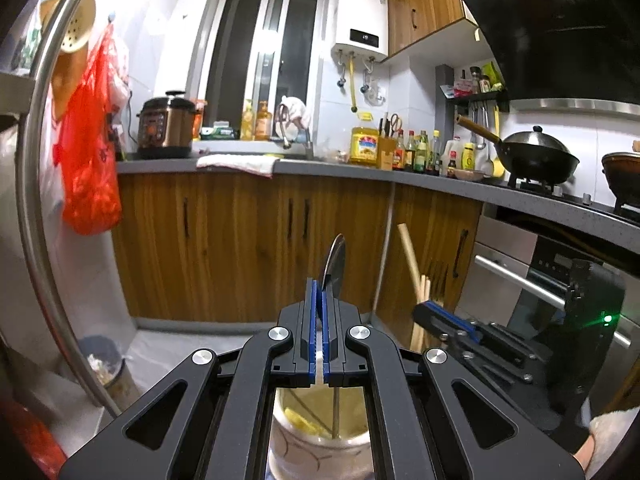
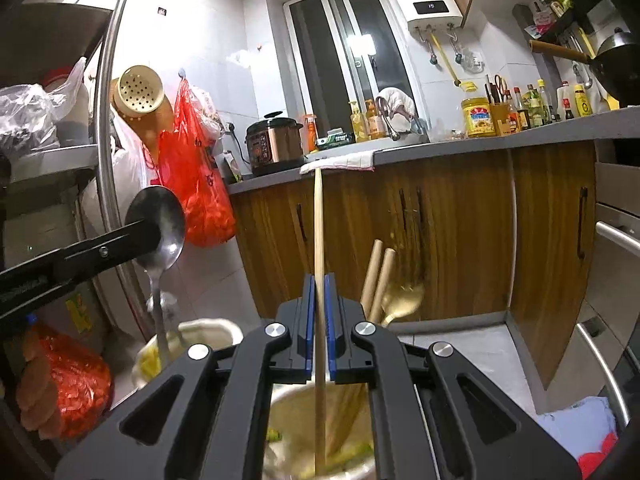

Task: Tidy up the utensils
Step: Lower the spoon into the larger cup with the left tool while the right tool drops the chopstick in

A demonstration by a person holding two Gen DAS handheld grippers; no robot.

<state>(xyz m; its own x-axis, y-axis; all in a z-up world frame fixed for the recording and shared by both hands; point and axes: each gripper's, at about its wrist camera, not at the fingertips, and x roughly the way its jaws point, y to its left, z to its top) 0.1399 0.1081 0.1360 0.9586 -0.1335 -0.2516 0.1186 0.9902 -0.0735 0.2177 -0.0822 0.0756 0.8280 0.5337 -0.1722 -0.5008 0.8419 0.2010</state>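
The step in hand is judged to be insertion: each utensil is held upright over its own holder and is being set into it.

Left claw (image 1: 320, 312): the jaws are clenched on a metal spoon (image 1: 335, 258). The spoon is gripped at the neck, between the blue pads (image 1: 311, 320). The bowl stands edge-on above the pads; the handle hangs straight down below the claw. Directly beneath the claw, a white patterned cup (image 1: 320, 448) is seen, and the handle tip is already inside its mouth. In the right wrist view, the same spoon (image 2: 162, 224) is seen left of the right claw, its handle reaching down into that cup (image 2: 208, 332).

Right claw (image 2: 319, 320): the jaws are clenched on a single wooden chopstick (image 2: 318, 220). The chopstick is held near its middle and runs upright through the pads, rising well above the claw. Its lower end is inside a second cup (image 2: 288, 404) directly below the claw. Just beyond the claw, two more chopsticks (image 2: 378, 276) and a gold-coloured spoon (image 2: 404, 298) are seen leaning in that same cup.

Next move, as judged: both claws are to be lowered until the utensils rest inside the cups, then released. Each utensil is to be kept clear of the cup rim. The chopstick should be settled beside those already standing, without disturbing them.

Farther off, the cabinet fronts (image 1: 240, 240) and counter (image 1: 340, 168) play no part.
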